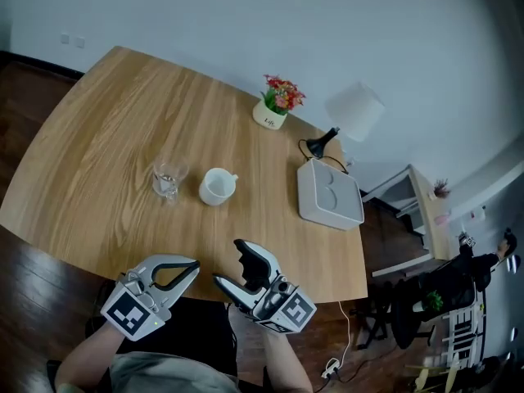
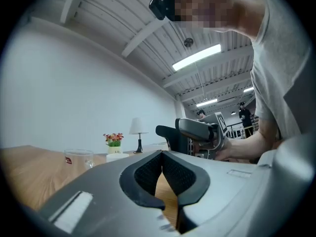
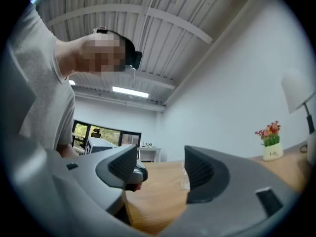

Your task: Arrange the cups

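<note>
Wooden table (image 1: 98, 137) — glass (image 1: 168, 180), white cup (image 1: 218, 187)

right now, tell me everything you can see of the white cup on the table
The white cup looks like glazed ceramic, round and squat, with a small handle pointing toward the white box. It stands upright, mouth up, and looks empty. It sits near the middle of the wooden table, just right of the clear glass in the head view, a gap between them. Only the table touches it.
</note>
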Action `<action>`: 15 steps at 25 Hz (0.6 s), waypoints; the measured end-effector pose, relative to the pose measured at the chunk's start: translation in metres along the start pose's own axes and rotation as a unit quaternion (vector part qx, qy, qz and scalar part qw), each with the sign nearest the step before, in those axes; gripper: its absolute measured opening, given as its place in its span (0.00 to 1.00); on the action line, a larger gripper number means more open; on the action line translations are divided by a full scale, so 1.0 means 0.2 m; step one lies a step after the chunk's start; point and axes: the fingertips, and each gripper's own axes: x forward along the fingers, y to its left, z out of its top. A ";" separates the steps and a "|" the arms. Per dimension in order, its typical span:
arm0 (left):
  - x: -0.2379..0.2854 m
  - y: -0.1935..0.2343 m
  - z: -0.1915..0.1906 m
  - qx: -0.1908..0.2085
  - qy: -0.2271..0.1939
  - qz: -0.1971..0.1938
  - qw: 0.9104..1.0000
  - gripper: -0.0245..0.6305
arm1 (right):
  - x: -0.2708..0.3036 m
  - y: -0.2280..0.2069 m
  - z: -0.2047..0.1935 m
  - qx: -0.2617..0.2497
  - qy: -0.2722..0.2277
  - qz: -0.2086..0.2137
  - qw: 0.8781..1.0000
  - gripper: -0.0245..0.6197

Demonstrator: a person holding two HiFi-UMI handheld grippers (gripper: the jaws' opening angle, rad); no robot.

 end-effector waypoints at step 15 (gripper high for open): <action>0.04 0.11 -0.07 -0.057 0.015 0.016 0.998 0.04 | 0.25 -0.57 -0.25 -0.042 0.307 0.013 0.951 0.38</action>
